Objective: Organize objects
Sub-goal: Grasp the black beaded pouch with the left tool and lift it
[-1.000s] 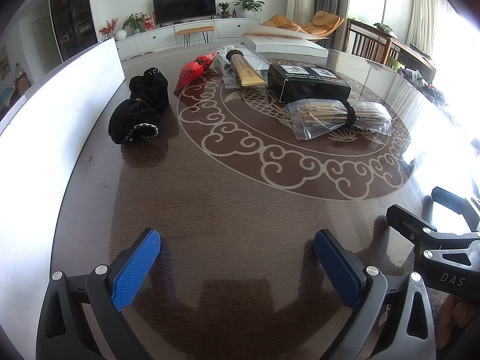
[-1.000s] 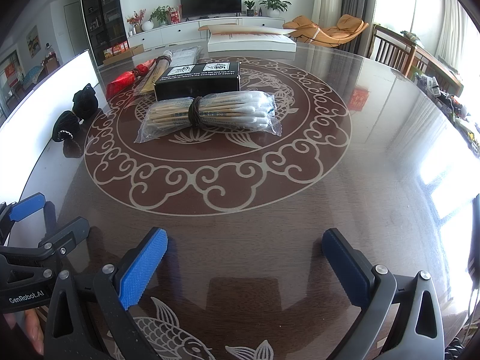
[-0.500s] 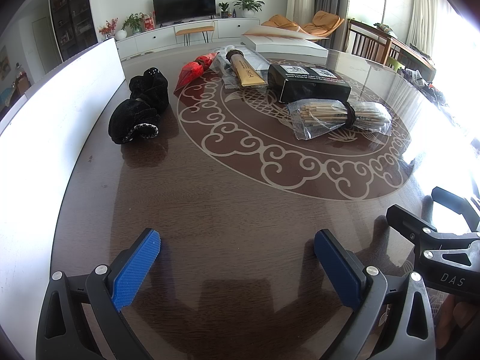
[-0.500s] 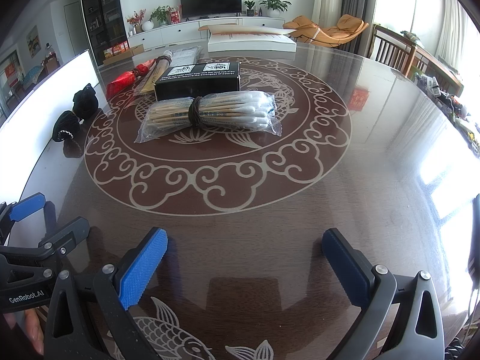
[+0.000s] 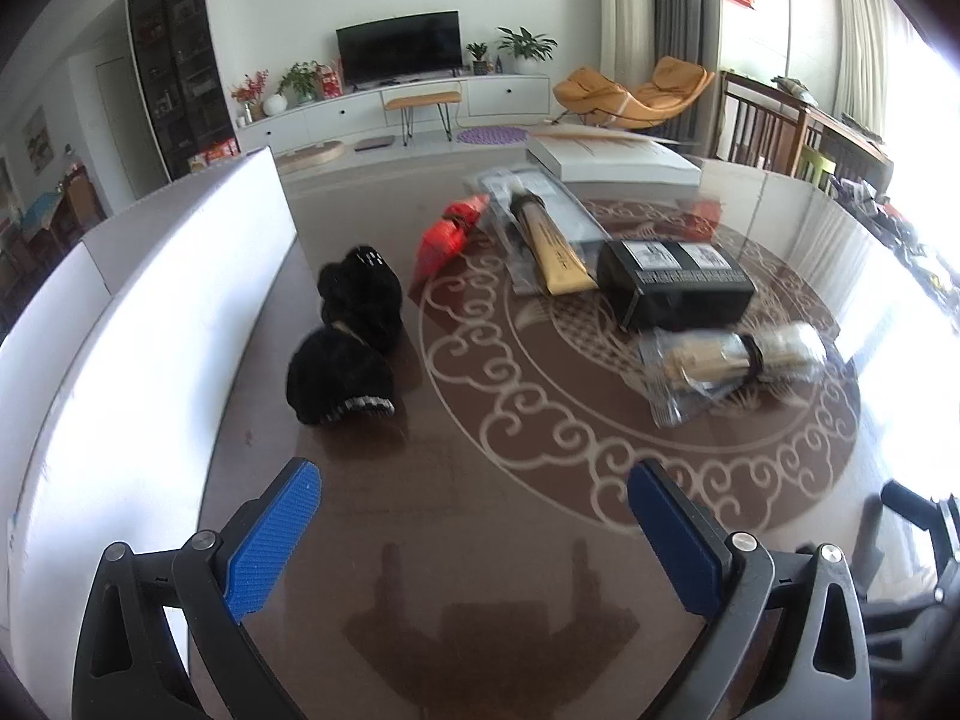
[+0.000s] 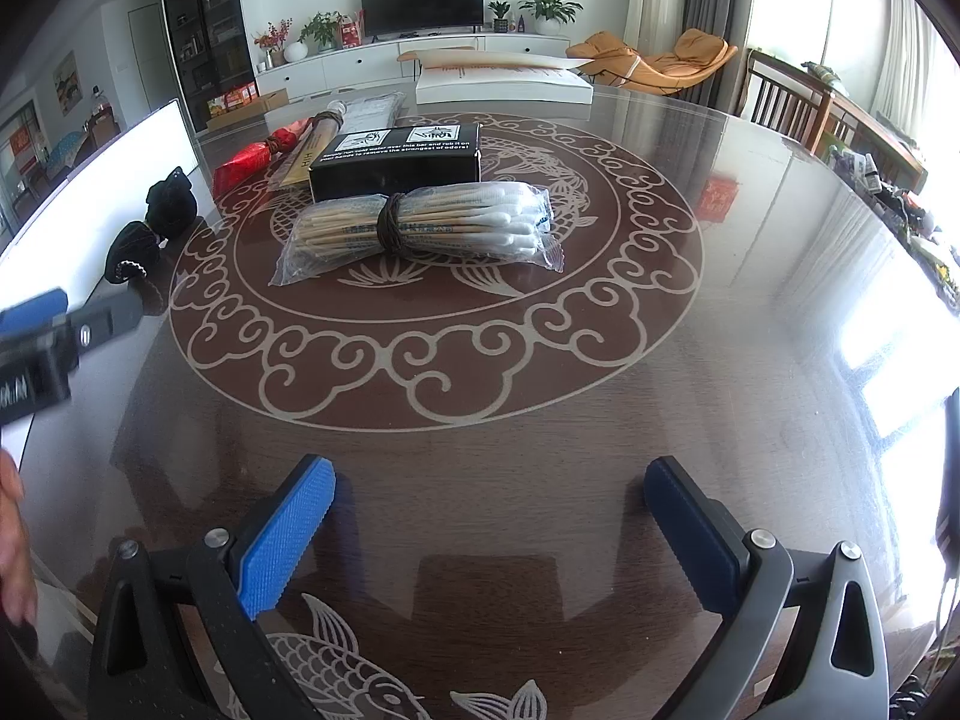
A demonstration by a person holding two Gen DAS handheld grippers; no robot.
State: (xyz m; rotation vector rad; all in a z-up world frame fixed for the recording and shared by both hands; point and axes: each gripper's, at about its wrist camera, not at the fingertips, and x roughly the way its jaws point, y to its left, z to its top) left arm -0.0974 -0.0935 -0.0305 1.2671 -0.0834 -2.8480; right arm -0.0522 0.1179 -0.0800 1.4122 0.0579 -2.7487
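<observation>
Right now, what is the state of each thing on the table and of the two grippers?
Left gripper: open, empty.
Right gripper: open, empty.
Cotton swab pack: sealed, tied by a band, lying flat.
Black box: closed, lying flat.
Black gloves: bunched, beside the white board.
Red packet: lying flat.

Brown table (image 6: 750,312) with pale cloud-scroll ring; black box (image 6: 396,171); blue-padded claws.

A living room with white walls. Against the far wall stands a long white cabinet (image 6: 384,63) carrying a dark television (image 6: 421,0) and potted plants (image 6: 549,6). An orange lounge chair (image 6: 660,63) sits near grey curtains (image 6: 699,12). Tall dark shelves (image 6: 201,36) stand on the left. Wooden chairs (image 6: 792,102) line the right side, where strong daylight glares off the glossy brown tabletop (image 6: 750,276).
</observation>
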